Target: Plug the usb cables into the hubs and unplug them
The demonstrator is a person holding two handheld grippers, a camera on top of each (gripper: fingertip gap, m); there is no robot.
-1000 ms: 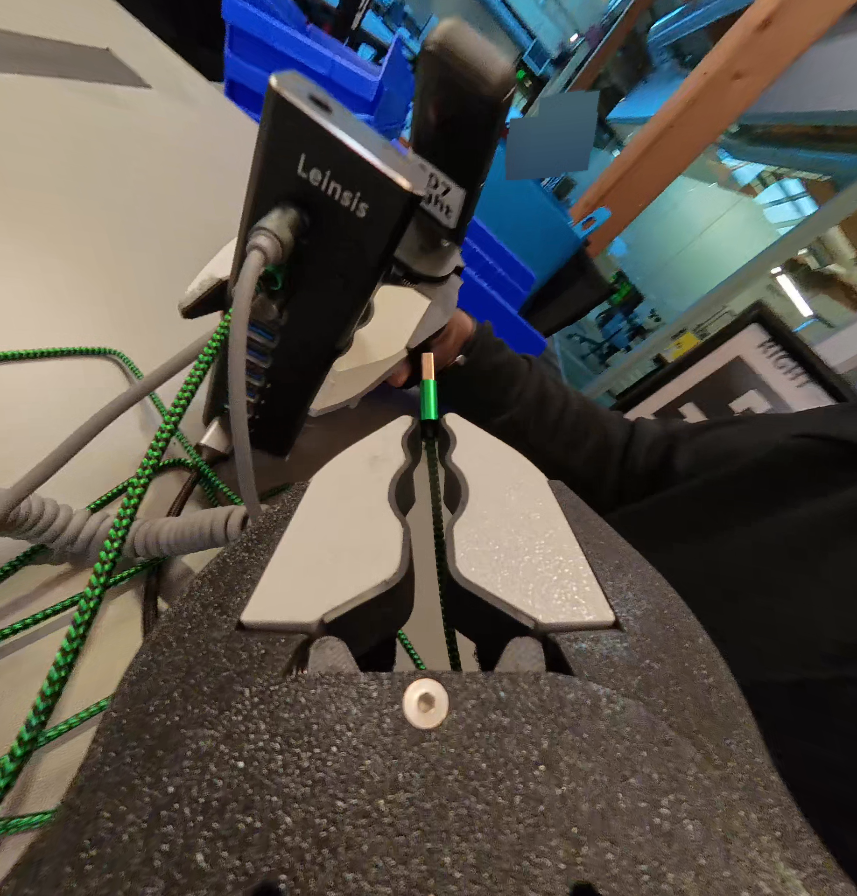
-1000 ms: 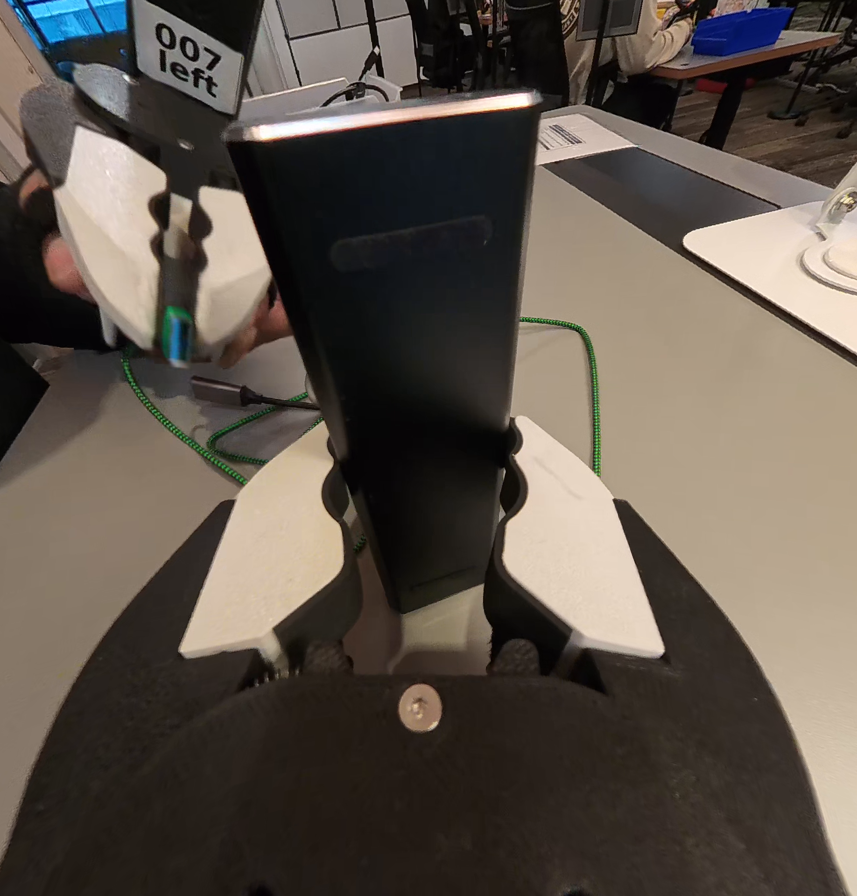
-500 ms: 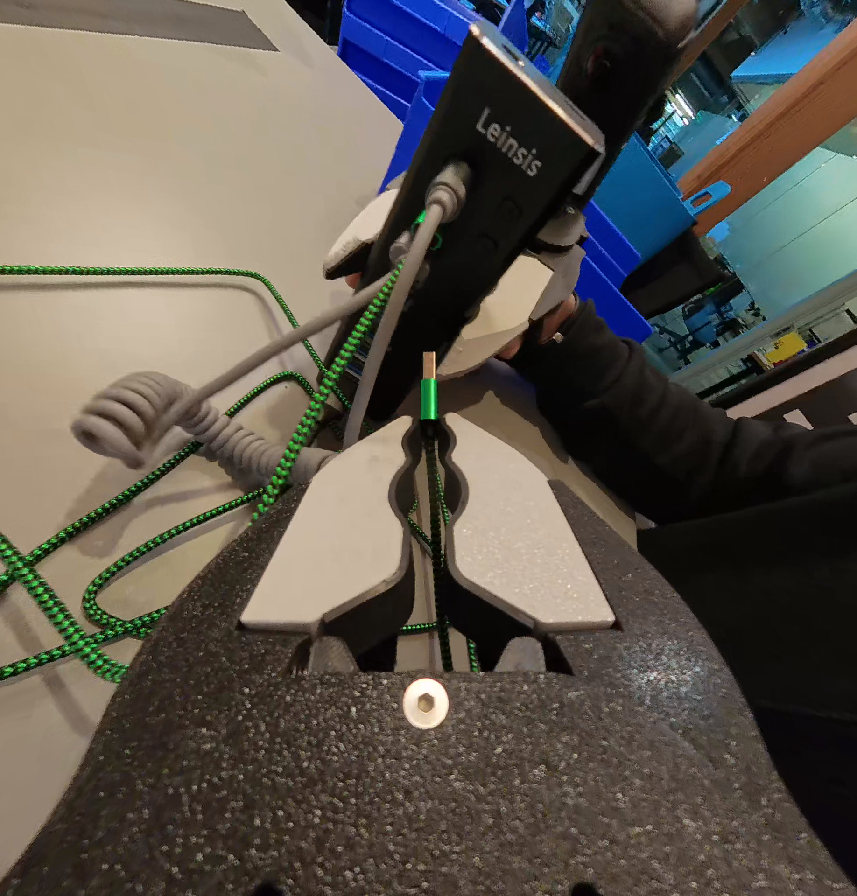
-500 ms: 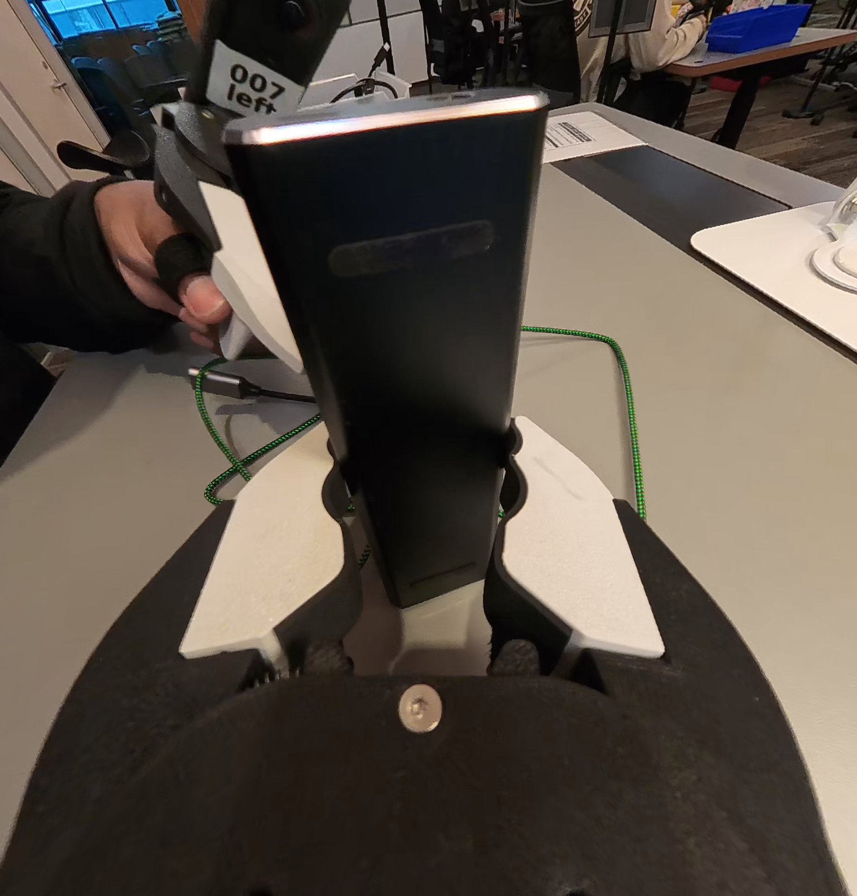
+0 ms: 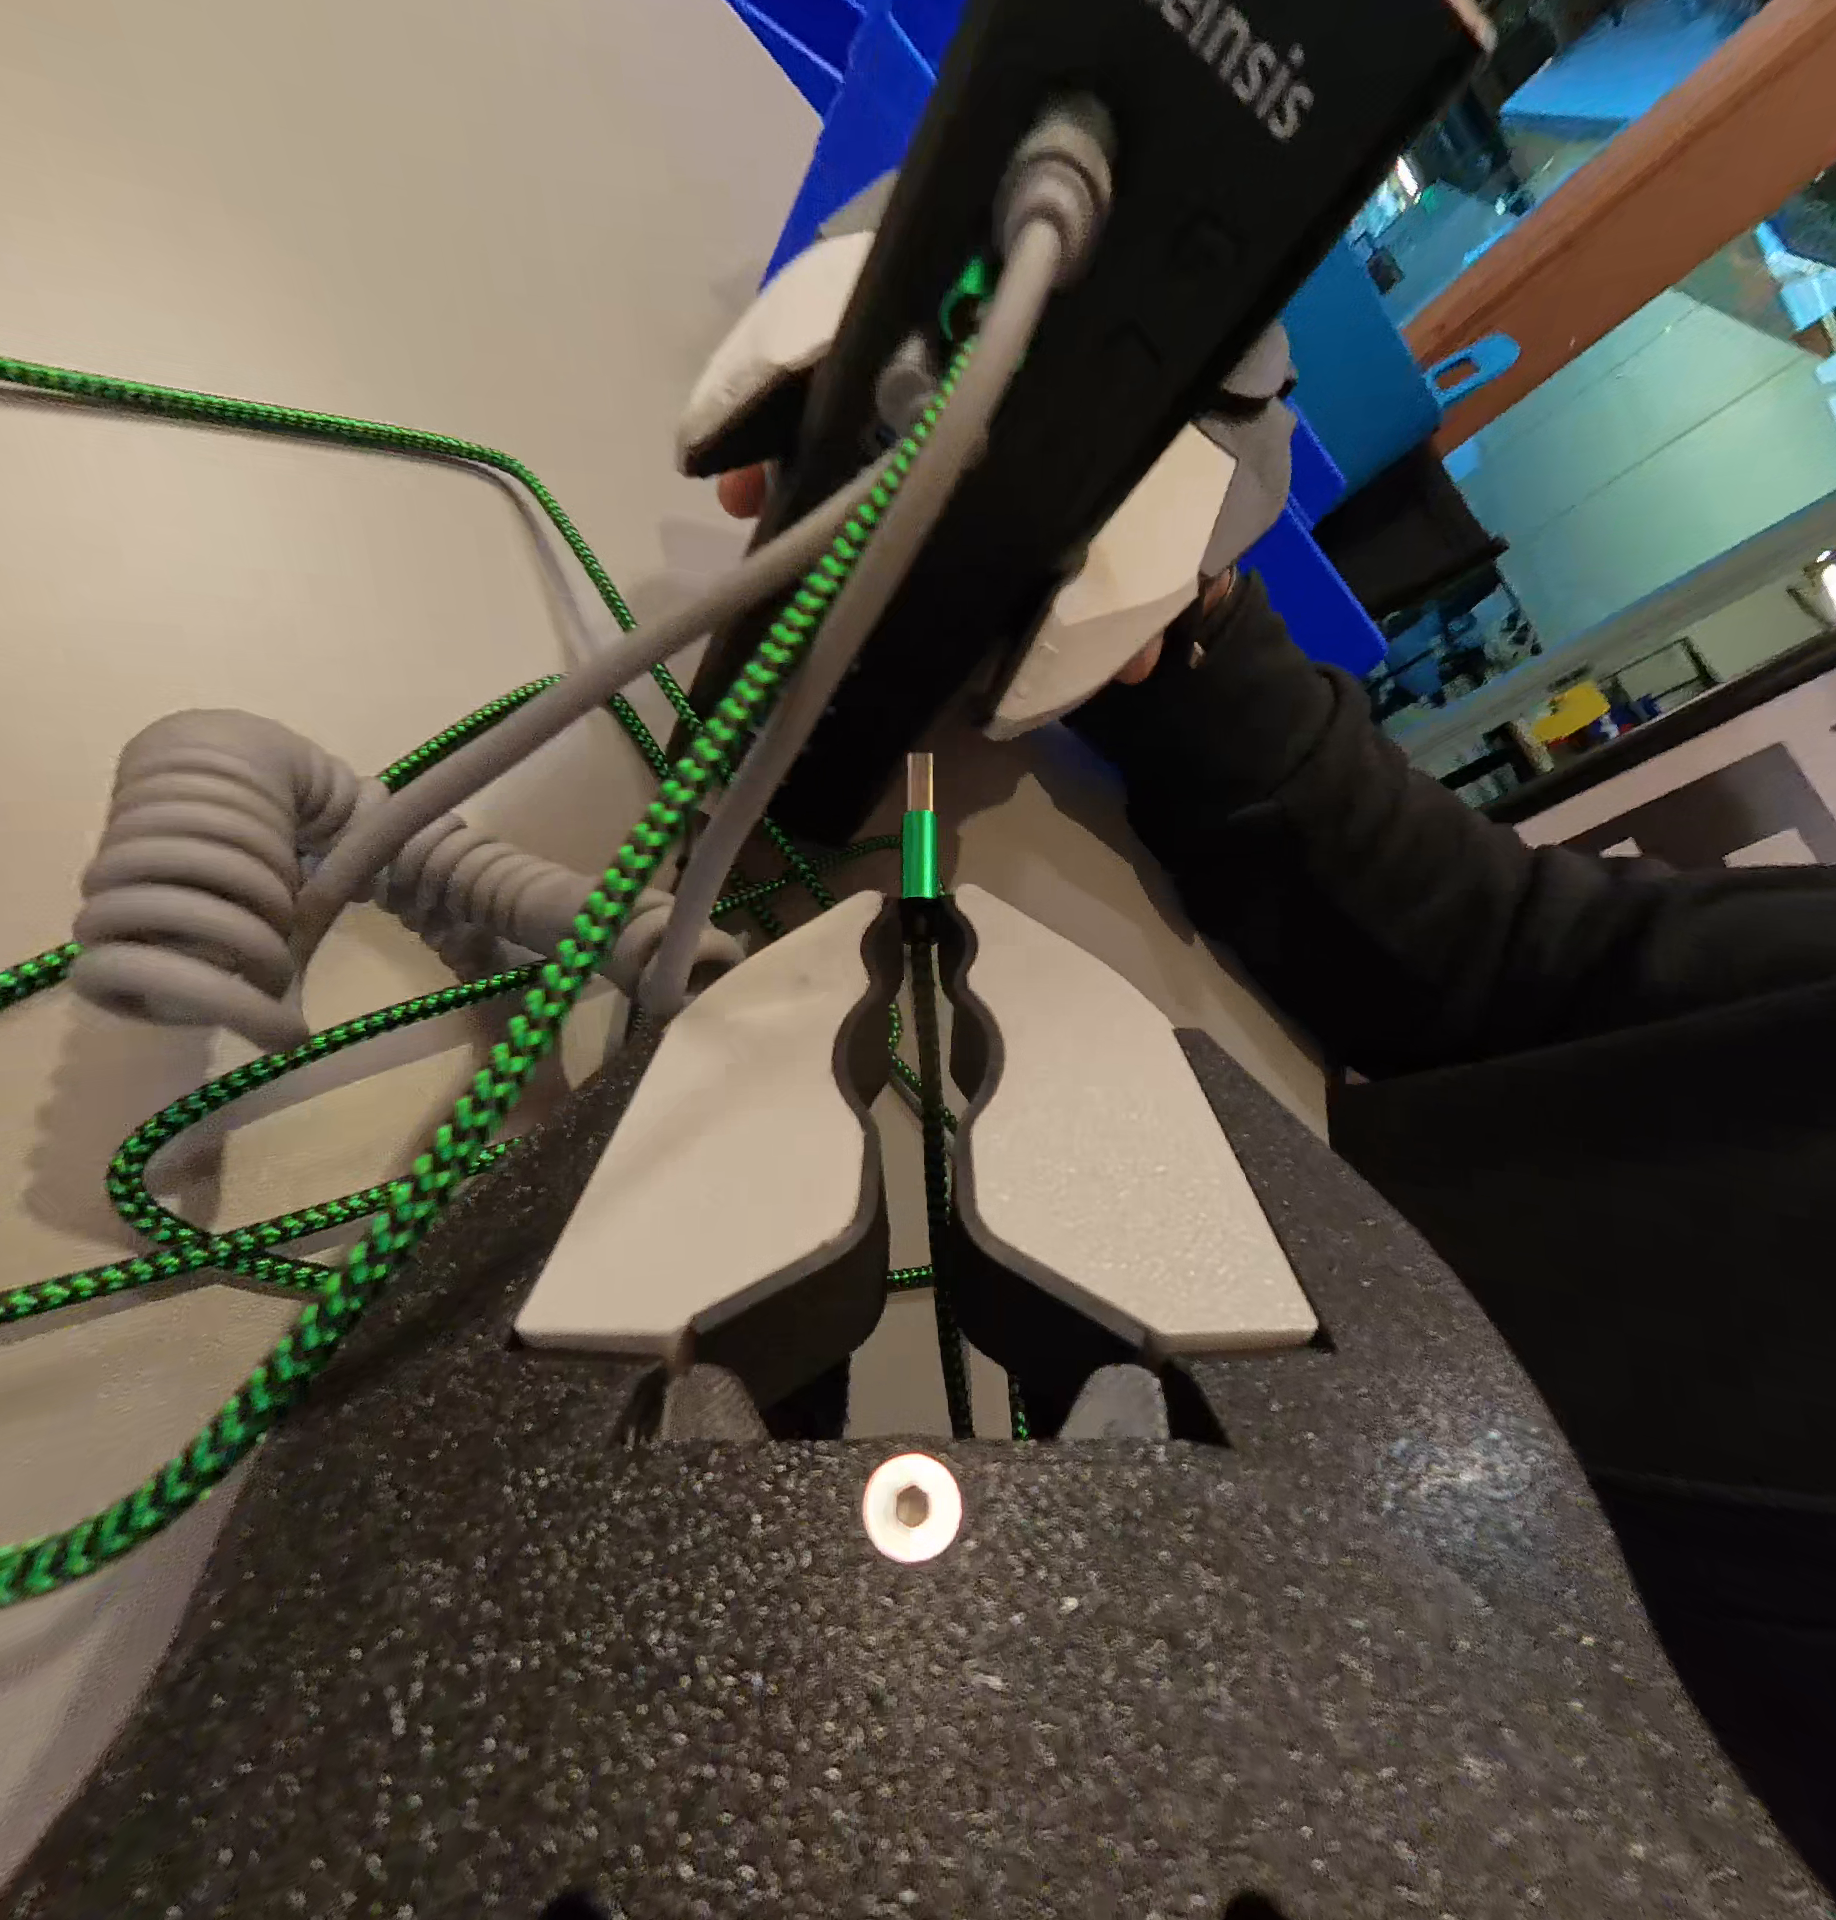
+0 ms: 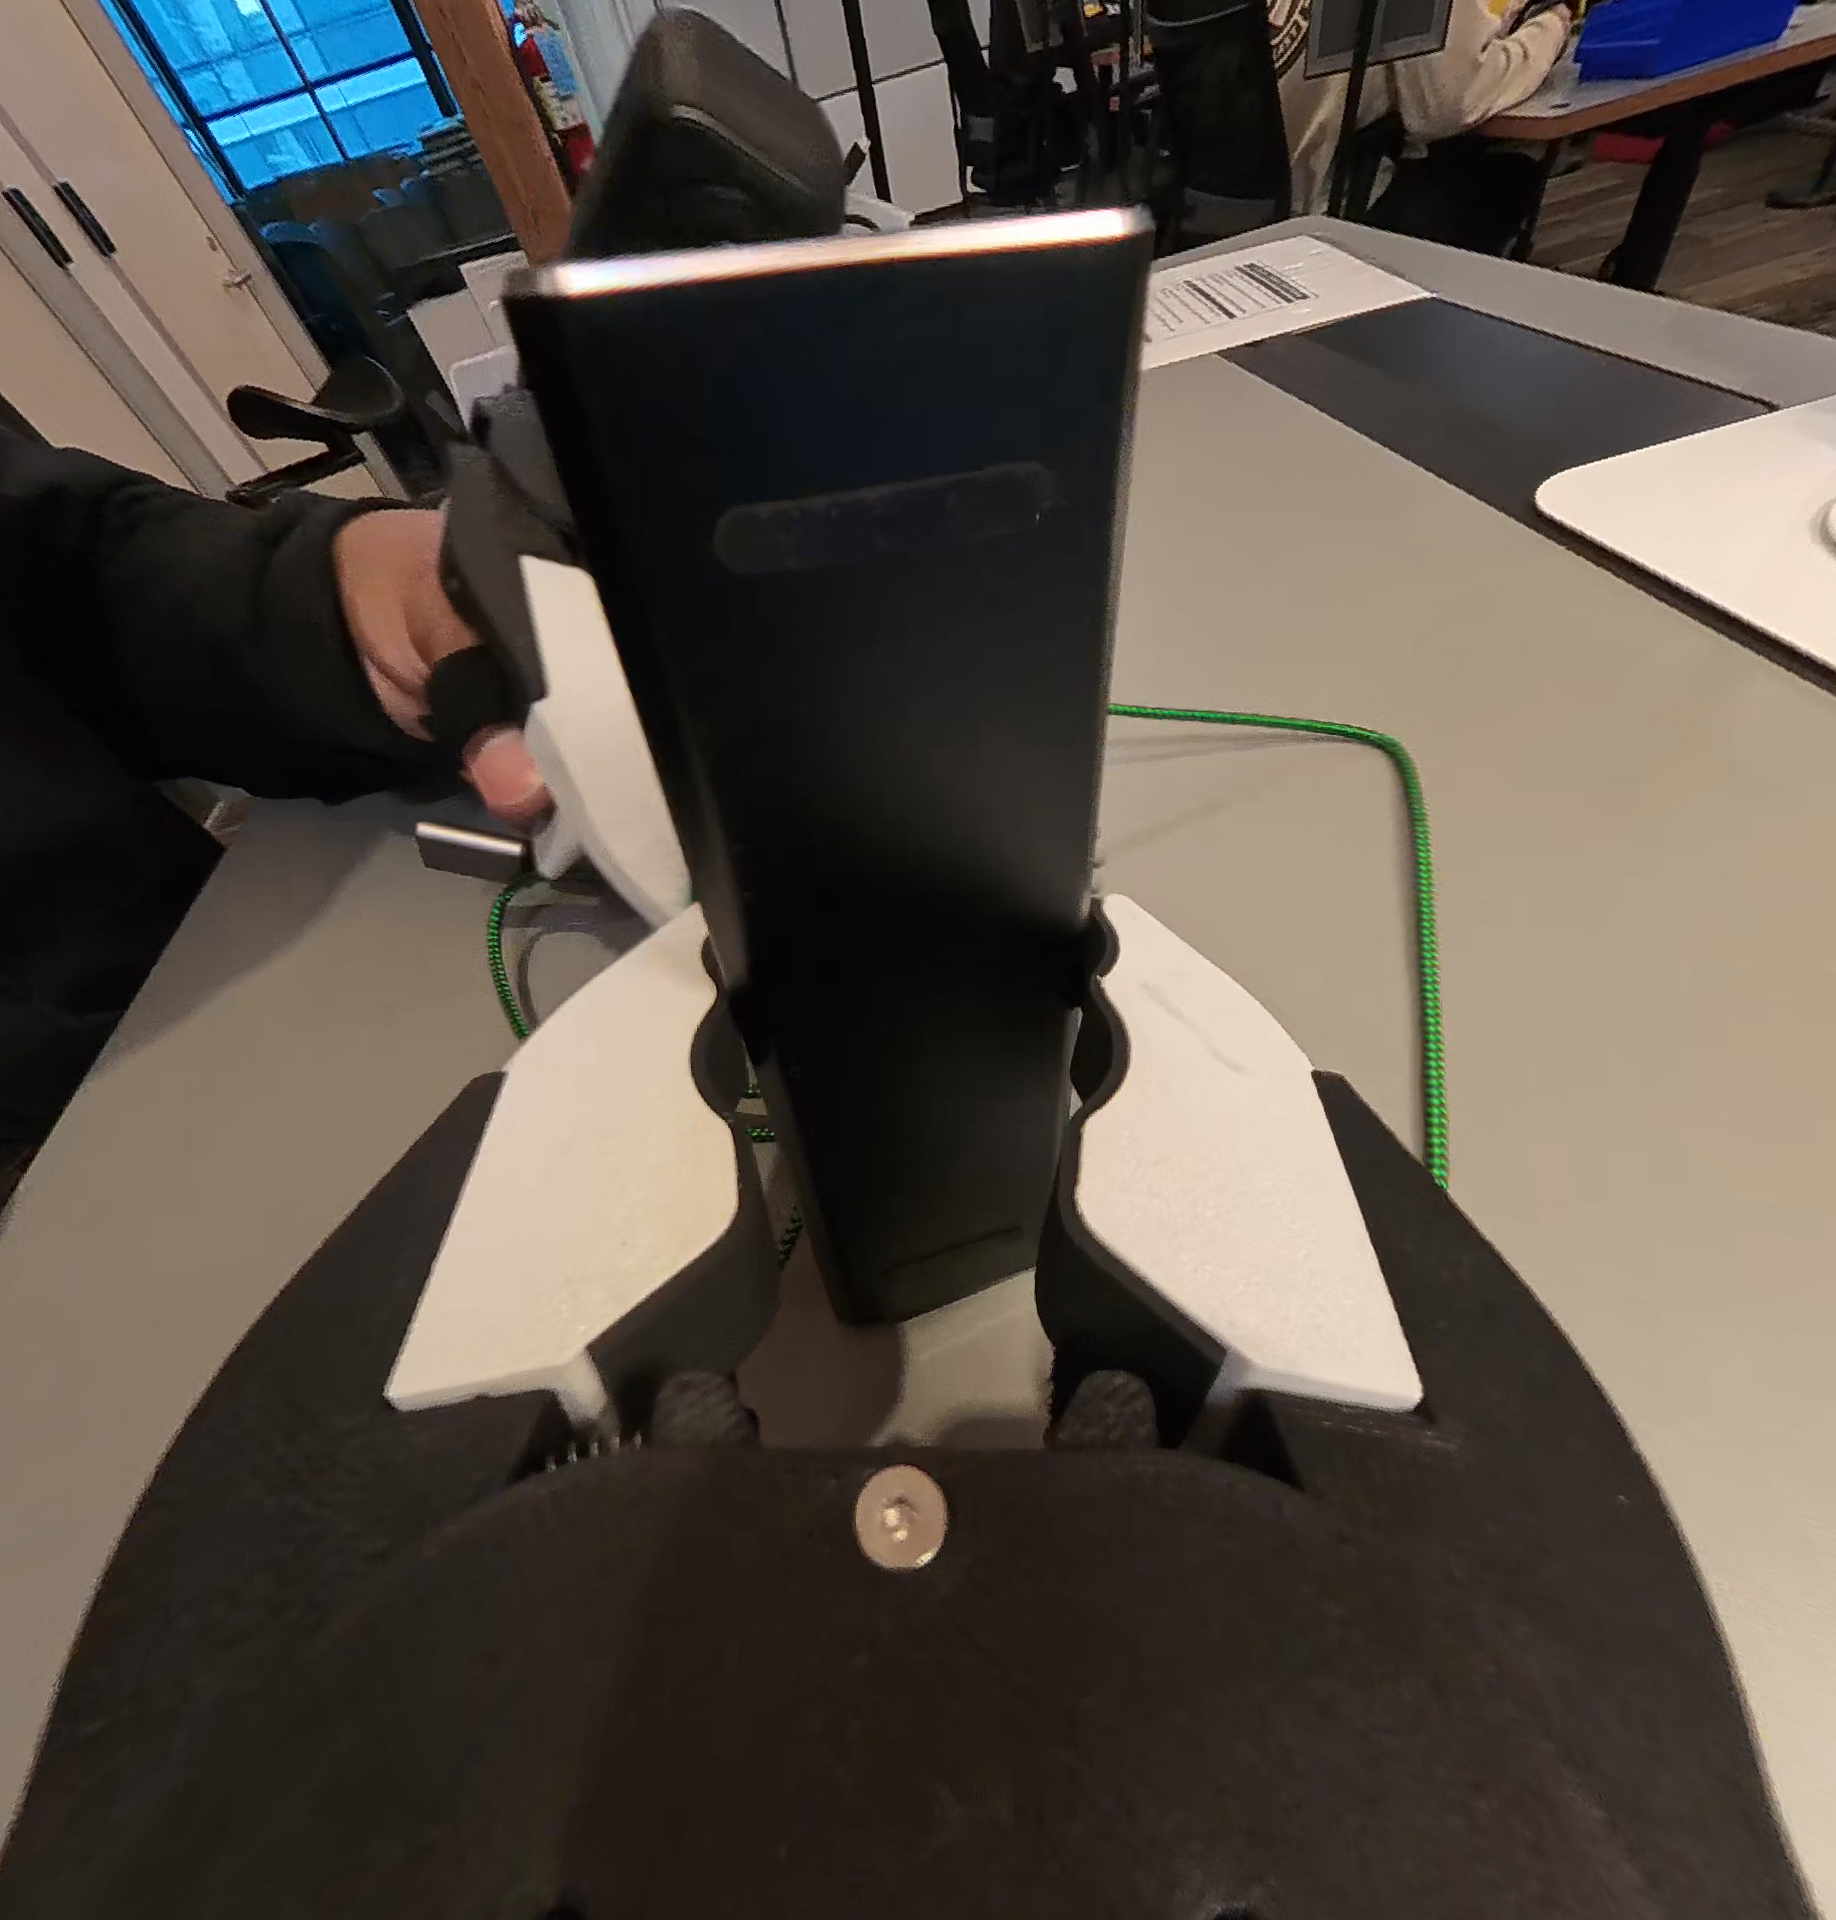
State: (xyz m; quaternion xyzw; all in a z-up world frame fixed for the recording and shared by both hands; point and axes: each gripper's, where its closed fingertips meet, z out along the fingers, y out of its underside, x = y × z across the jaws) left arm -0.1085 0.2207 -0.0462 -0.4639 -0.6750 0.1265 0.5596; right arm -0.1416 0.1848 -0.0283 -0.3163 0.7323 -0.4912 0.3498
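- Misalignment is the main risk: the left hand-held gripper [image 5: 919, 914] pinches the green braided cable just behind its green plug [image 5: 918, 854], whose metal tip points toward the black hub [image 5: 1080, 343] but sits just off the hub's lower end, not in line with any port I can make out.
- Pushing forward from here would likely jam the tip against the casing or skid it along the edge.
- Grip looks narrow and close to the plug's rear, so the plug could pivot or slide back under insertion force.
- Tangling is possible: a grey coiled cable [image 5: 197, 862] and another green braided cable [image 5: 540, 1039] already hang from the hub across the approach path.
- The right hand-held gripper [image 6: 903, 966] clamps the hub around its lower part, held up off the tabletop [image 6: 1516, 831]; a sideways shove could twist the hub in that grasp.
- Only the left wrist view shows the port side, the plug and the occupied sockets.
- The right wrist view shows just the hub's plain back, plus the other gripper partly hidden behind it.
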